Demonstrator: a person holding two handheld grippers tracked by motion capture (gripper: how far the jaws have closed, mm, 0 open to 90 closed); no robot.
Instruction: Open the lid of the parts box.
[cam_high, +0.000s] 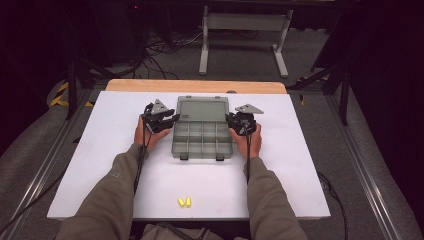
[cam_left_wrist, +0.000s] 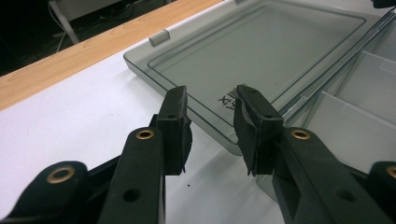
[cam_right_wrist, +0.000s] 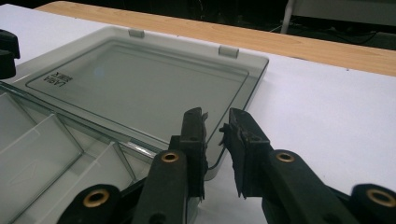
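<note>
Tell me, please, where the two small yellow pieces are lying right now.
In the high view, the yellow pieces lie side by side near the table's front edge, between the person's forearms, well short of the open compartment box.

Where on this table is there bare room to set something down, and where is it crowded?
Free: the white board left of the left gripper, the strip right of the right gripper, and the near stretch between the open compartment box and the two yellow earplugs. Crowded: the middle, where both grippers flank the box with its lid laid back.
</note>
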